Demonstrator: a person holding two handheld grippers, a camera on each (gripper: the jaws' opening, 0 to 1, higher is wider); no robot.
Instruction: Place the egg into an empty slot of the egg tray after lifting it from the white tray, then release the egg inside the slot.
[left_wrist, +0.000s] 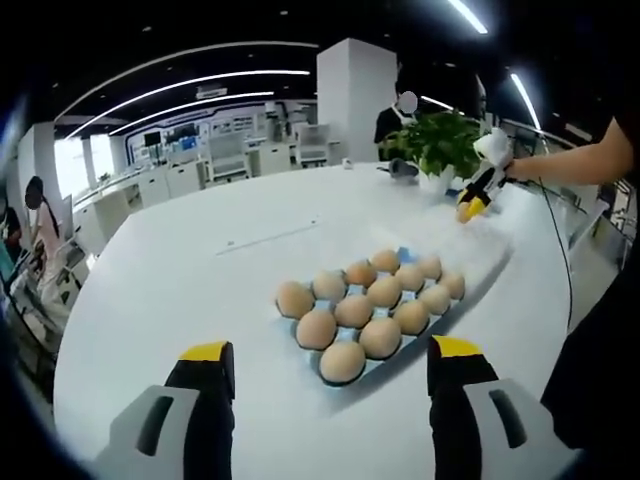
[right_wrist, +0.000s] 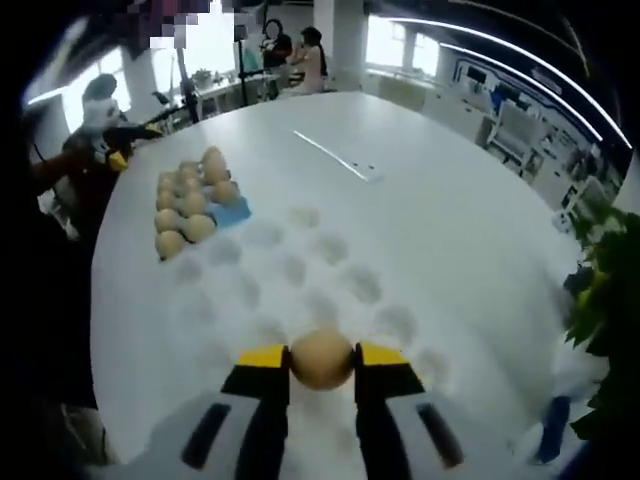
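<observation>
In the left gripper view, the left gripper (left_wrist: 332, 368) is hovering wide open and empty over the white surface (left_wrist: 180, 270), just short of the egg tray (left_wrist: 385, 365) loaded with brown eggs. Beyond the egg tray, the right gripper (left_wrist: 478, 195) is reaching in beside a potted plant (left_wrist: 437, 145).

In the right gripper view, the right gripper (right_wrist: 322, 362) is clamping an egg (right_wrist: 322, 358) between its yellow-tipped jaws, above the white tray (right_wrist: 300, 275) of hollow cups. The egg tray (right_wrist: 235, 212) is lying just past the white tray's far end, with the left gripper (right_wrist: 118, 150) near it.
</observation>
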